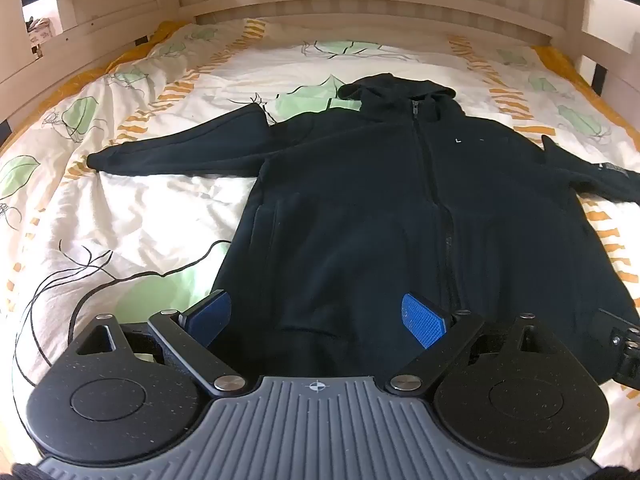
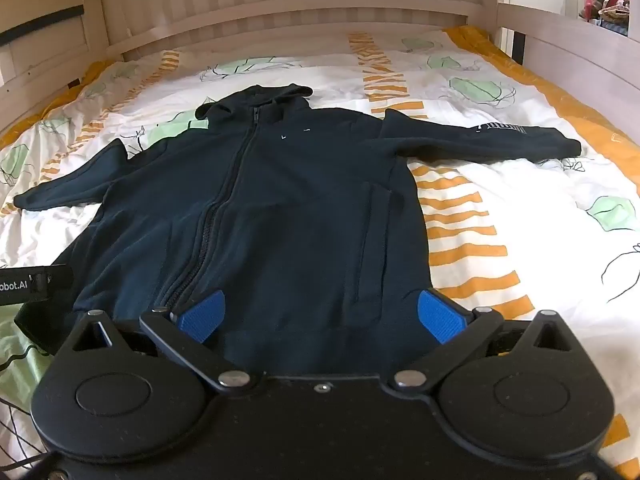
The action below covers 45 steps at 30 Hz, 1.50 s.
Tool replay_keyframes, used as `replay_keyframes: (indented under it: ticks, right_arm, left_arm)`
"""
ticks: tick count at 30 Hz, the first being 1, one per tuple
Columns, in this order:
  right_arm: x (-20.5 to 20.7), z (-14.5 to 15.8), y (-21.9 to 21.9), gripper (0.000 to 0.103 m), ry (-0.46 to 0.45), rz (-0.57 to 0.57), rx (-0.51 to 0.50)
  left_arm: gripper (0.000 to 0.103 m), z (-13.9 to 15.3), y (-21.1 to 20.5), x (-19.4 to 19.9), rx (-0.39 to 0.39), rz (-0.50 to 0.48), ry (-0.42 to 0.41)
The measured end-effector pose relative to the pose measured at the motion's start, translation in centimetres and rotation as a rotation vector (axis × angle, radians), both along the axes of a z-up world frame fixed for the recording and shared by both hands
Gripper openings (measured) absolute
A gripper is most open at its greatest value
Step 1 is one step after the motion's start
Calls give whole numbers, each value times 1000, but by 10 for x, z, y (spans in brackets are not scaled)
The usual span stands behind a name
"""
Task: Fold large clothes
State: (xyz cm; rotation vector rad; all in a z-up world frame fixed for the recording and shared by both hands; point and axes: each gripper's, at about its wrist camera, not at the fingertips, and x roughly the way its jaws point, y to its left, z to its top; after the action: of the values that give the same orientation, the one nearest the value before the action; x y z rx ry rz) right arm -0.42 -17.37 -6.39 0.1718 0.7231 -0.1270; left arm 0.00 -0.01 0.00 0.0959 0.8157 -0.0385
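A dark navy zip-up hoodie (image 1: 360, 200) lies face up and flat on the bed, hood at the far end, both sleeves spread out sideways; it also shows in the right wrist view (image 2: 280, 200). My left gripper (image 1: 318, 318) is open with its blue pads apart, over the left half of the hem. My right gripper (image 2: 320, 318) is open with its blue pads apart, over the right half of the hem. Neither holds cloth. The right gripper's body shows at the right edge of the left wrist view (image 1: 626, 344).
The bed has a white duvet (image 1: 120, 208) with green leaves and orange stripes. A wooden headboard (image 2: 280, 12) and side rails (image 2: 580, 56) surround it. Black cables (image 1: 60, 300) lie on the duvet at the left.
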Motion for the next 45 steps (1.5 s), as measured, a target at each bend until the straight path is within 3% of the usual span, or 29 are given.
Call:
replay_keyframes:
  ticks: [45]
  right_arm:
    - [12, -9, 6, 102, 33, 16, 3]
  left_arm:
    - [93, -10, -2, 0, 8, -9, 32]
